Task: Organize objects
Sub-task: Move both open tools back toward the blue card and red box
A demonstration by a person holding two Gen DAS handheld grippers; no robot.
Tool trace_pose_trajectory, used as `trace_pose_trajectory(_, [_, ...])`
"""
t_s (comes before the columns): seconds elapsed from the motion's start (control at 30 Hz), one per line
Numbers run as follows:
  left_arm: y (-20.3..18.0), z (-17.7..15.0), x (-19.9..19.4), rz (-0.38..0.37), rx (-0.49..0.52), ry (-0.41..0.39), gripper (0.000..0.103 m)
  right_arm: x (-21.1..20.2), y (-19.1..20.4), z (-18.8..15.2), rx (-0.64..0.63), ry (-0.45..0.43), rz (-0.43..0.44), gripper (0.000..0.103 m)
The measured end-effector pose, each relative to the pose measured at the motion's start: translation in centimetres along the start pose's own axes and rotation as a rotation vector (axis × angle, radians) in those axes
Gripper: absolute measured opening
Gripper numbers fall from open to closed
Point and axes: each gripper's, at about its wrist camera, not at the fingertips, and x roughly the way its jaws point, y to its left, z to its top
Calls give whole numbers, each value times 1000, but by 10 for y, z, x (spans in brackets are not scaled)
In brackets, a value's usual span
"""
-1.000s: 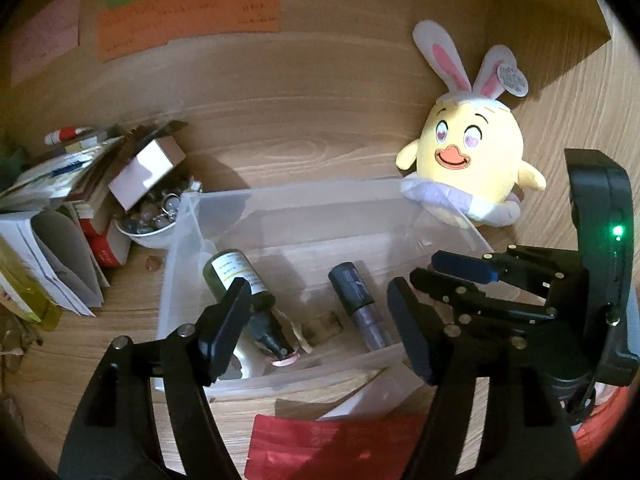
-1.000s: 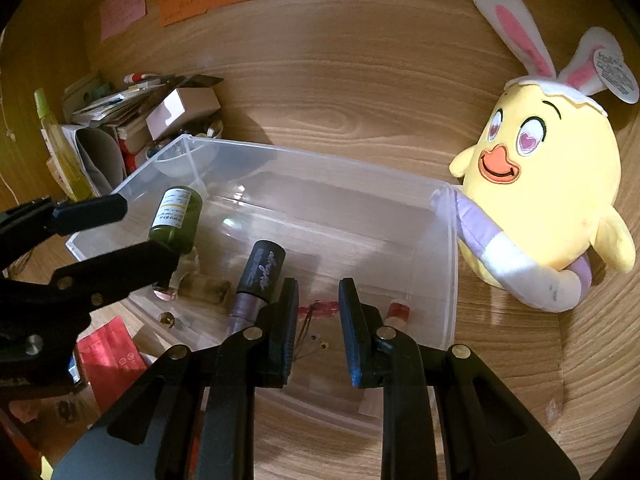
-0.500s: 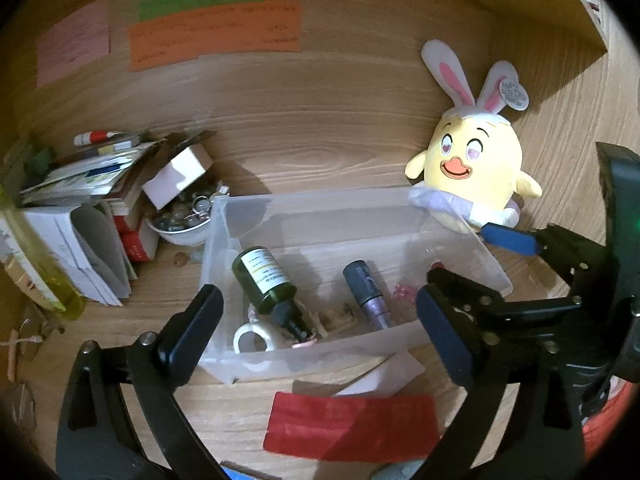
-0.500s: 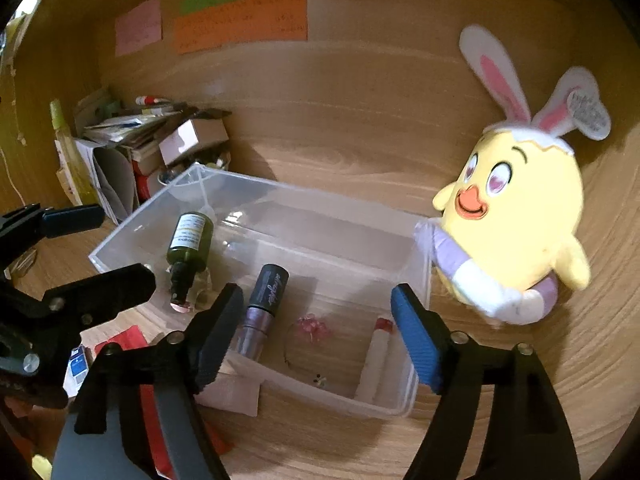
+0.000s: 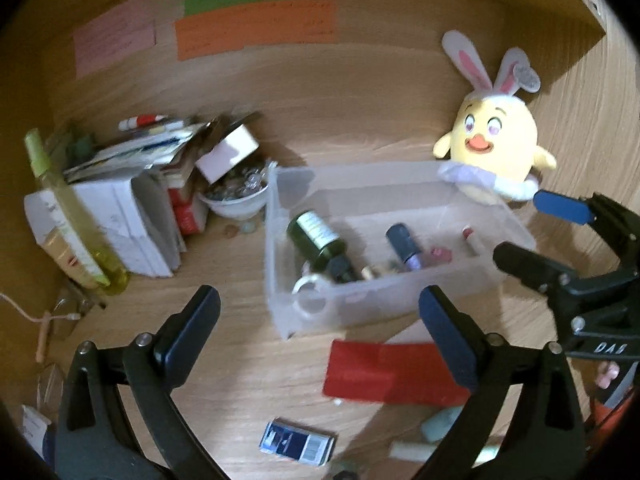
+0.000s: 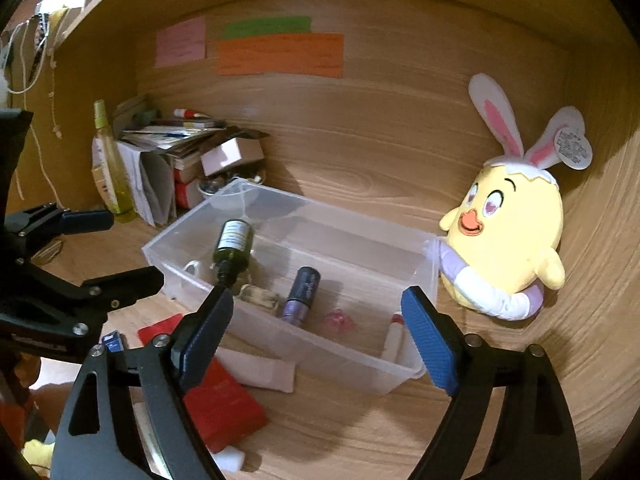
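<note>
Opening wider than before, both empty, left hand-held gripper (image 5: 320, 316), right hand-held gripper (image 6: 318, 318), backed off clear bin (image 6: 372, 364).

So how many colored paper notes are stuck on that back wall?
3. A pink note sits at the left, a green strip to its right, and a wide orange note just below the green one. None seem hidden.

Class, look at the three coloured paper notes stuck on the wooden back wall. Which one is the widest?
The orange paper note is the widest. It sits directly below the narrower green paper strip, while the pink paper note to their left is shorter and squarer.
</note>
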Motion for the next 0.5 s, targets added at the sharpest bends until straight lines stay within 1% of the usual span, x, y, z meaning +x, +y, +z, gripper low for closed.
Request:
trace_pose_trajectory(0.2, [14,-24,0,8,-12,54,101,3,10,-12,6,30,35,84])
trace_pose_trajectory(0.5, [26,-55,1,18,-36,121,101,11,27,-40,6,120,102,84])
